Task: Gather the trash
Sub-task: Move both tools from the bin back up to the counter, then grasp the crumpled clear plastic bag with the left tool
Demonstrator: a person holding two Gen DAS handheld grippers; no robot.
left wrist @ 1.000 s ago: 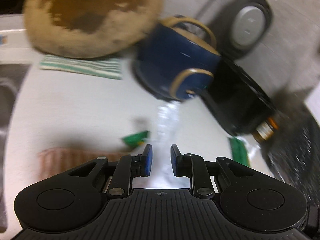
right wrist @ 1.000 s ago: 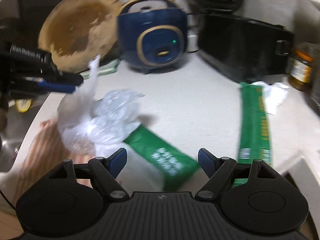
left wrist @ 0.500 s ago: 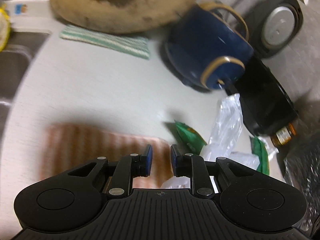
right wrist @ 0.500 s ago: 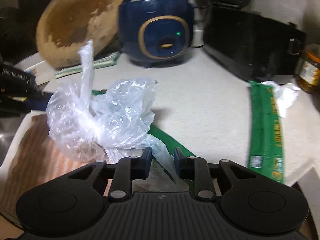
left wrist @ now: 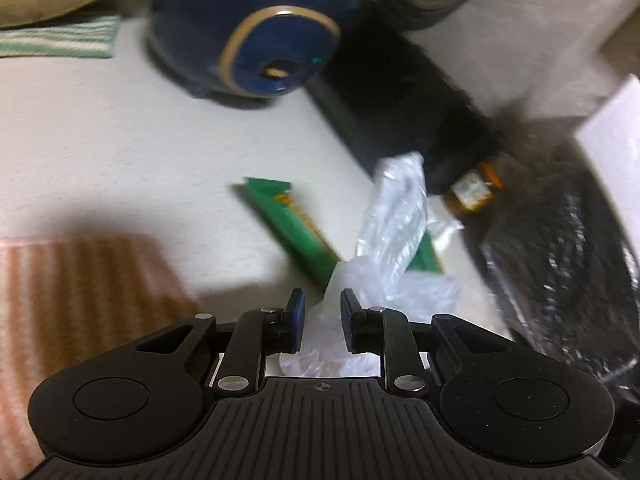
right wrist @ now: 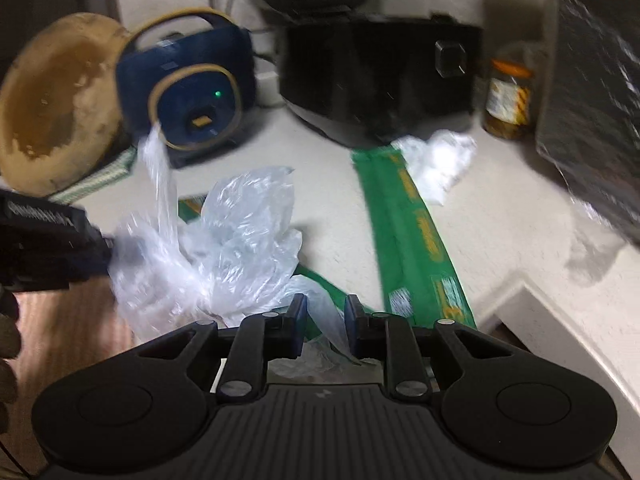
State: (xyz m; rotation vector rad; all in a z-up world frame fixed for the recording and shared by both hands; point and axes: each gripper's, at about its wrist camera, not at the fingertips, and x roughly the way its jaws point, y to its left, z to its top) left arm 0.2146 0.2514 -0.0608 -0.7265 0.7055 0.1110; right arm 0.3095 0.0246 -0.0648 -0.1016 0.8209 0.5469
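Note:
A crumpled clear plastic bag (right wrist: pixel 224 248) lies on the white counter between both grippers. My right gripper (right wrist: pixel 325 316) is shut on one end of it. My left gripper (left wrist: pixel 322 312) is shut on the other end, with a strip of the bag (left wrist: pixel 394 216) sticking up ahead of it; its black body (right wrist: pixel 48 248) shows at the left of the right wrist view. A short green wrapper (left wrist: pixel 292 224) lies under the bag. A long green wrapper (right wrist: pixel 412 236) and a crumpled white tissue (right wrist: pixel 436 164) lie further right.
A blue rice cooker (right wrist: pixel 188 96), a black appliance (right wrist: pixel 380 80), a jar (right wrist: pixel 508 100) and a round wooden board (right wrist: pixel 52 108) stand along the back. A striped orange cloth (left wrist: pixel 72 280) lies at the left. A black mesh object (right wrist: pixel 596 92) stands at the right.
My right gripper closed from wide open onto the bag. My left gripper swung around to the right and now grips the bag's other end.

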